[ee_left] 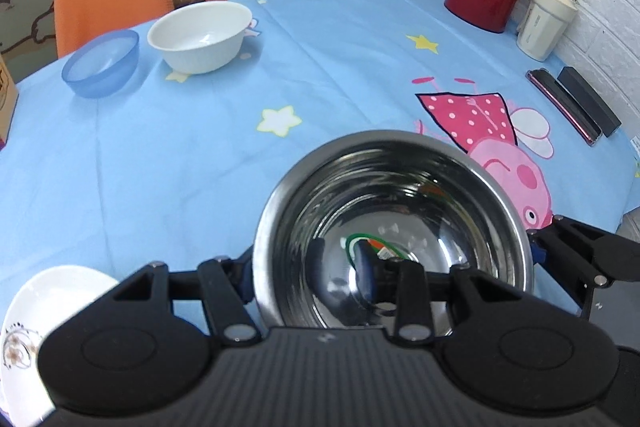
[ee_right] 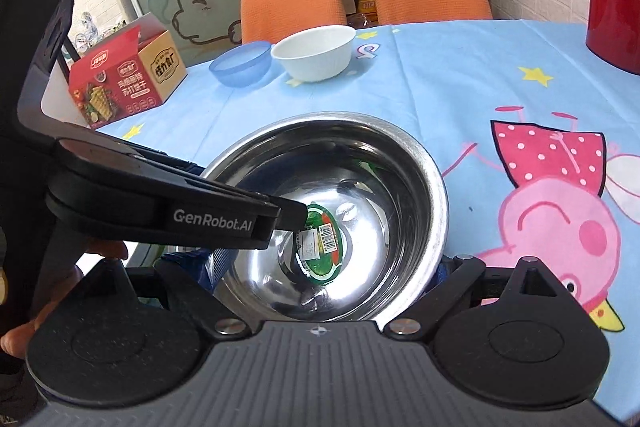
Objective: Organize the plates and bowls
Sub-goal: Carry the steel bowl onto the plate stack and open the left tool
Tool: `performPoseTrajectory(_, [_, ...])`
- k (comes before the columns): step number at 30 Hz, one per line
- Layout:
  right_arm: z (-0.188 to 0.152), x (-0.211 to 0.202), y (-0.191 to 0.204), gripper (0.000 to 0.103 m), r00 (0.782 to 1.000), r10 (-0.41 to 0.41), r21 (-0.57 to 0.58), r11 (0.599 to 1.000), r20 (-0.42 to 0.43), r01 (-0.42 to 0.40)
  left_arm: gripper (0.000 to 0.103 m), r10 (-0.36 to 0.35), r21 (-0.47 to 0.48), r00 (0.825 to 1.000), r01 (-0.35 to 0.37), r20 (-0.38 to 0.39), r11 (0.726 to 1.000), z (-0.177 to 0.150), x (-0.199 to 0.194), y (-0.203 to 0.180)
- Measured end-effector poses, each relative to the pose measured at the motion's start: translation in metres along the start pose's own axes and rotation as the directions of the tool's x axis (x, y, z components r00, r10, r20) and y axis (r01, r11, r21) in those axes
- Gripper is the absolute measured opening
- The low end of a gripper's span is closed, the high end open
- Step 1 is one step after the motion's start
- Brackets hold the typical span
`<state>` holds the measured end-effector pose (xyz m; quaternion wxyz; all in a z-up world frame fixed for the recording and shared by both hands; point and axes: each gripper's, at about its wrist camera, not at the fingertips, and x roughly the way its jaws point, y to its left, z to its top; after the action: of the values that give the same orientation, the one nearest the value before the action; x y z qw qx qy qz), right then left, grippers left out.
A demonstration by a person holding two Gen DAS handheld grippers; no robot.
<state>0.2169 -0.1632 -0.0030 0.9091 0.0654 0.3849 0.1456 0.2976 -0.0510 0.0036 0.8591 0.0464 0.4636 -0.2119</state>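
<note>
The steel bowl (ee_left: 394, 231) sits dead centre-bottom in both wrist views, and it's being handled two-handed. The left gripper (ee_left: 308, 273) is clamped down on the bowl's near-left rim — one finger inside the wall, one outside — which is a sensible way to carry a slick, thin-walled thing: pinch the lip and let the wall do the rest. In the right wrist view you can see that same left gripper coming in from the left edge of the frame, its tip poking over the rim toward the green sticker (ee_right: 320, 241) on the bottom.

The right gripper (ee_right: 324, 279) is a different story. Its jaws stand wide on either side of the bowl's near edge and I don't see the pads pressing anything, so I'd call it let go, more steadying than holding.

Upper left of the left view: a blue bowl (ee_left: 102, 63) and a white bowl (ee_left: 200, 37) side by side on the blue tablecloth (ee_left: 192, 155), near the far edge. My guess is that's the gathering spot, so the steel one likely heads there. A white plate (ee_left: 48, 311) peeks out bottom left, partly hidden behind the gripper body — probably still waiting its turn.
</note>
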Motion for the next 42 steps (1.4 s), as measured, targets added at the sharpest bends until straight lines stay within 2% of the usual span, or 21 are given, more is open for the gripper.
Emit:
performPoseTrajectory(7, [-0.016, -0.002, 0.006, 0.081, 1.000, 0.018, 0.003, 1.000, -0.023, -0.018, 0.035, 0.048, -0.006, 0.998, -0.048, 0.029, 0.999, -0.018, -0.002, -0.006])
performPoseTrajectory(33, [-0.012, 0.005, -0.015, 0.081, 1.000, -0.006, 0.004, 1.000, -0.023, 0.006, 0.036, 0.036, 0.007, 0.999, -0.036, 0.002, 0.999, -0.011, 0.019, -0.017])
performPoseTrajectory(34, [-0.012, 0.006, -0.017, 0.081, 1.000, -0.007, 0.005, 1.000, -0.024, 0.007, 0.038, 0.033, 0.008, 0.999, -0.033, -0.005, 0.999, -0.011, 0.022, -0.018])
performPoseTrajectory(37, [-0.015, 0.008, -0.021, 0.080, 1.000, -0.001, 0.000, 1.000, -0.024, 0.001, 0.057, 0.046, 0.023, 0.999, -0.046, 0.007, 0.999, -0.012, 0.024, -0.021])
performPoseTrajectory(42, [-0.017, 0.003, -0.020, 0.080, 0.999, -0.019, -0.037, 0.999, -0.036, 0.018, 0.066, 0.022, 0.016, 0.999, -0.023, 0.046, 1.000, -0.007, 0.013, -0.015])
